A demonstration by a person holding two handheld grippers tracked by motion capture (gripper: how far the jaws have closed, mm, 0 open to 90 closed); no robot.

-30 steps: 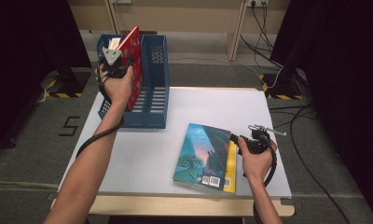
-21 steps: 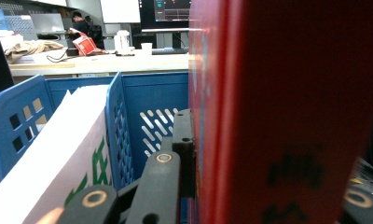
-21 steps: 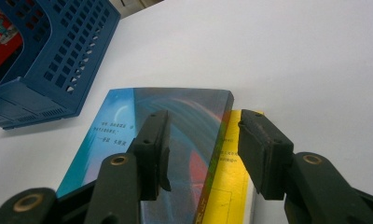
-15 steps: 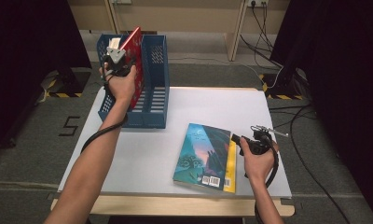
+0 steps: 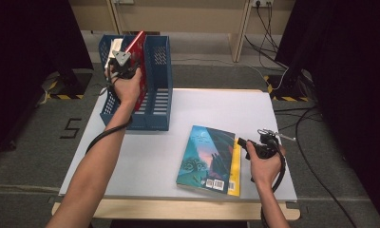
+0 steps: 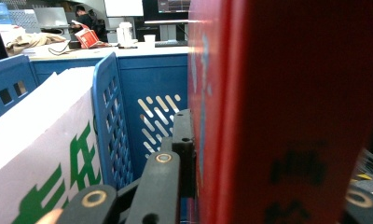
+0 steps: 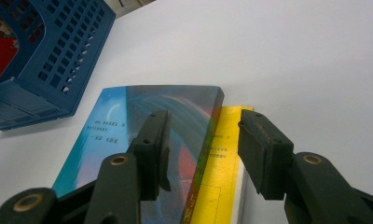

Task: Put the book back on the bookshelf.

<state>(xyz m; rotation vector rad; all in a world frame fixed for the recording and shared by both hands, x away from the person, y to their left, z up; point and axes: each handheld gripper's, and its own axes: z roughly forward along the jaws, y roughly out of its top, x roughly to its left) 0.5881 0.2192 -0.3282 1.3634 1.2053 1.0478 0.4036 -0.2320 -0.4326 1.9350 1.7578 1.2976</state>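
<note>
White table (image 5: 145, 156) on grey carpet, dark curtains either side. Far left: blue file rack (image 5: 158, 90), red book (image 5: 138, 52) clamped in the left gripper (image 5: 123, 64), jaws tight on its cover, tilted over the rack's middle slot. Stiff cover, moderate weight (likely slick, glossy), best held near the spine. Near right: right gripper (image 7: 201, 154), jaws wide, nothing between, poised over a teal book (image 5: 207, 159) stacked on a yellow book (image 5: 234, 166). Dark characters on red cover, green ones on white paper (image 6: 40, 154) – unreadable.
</note>
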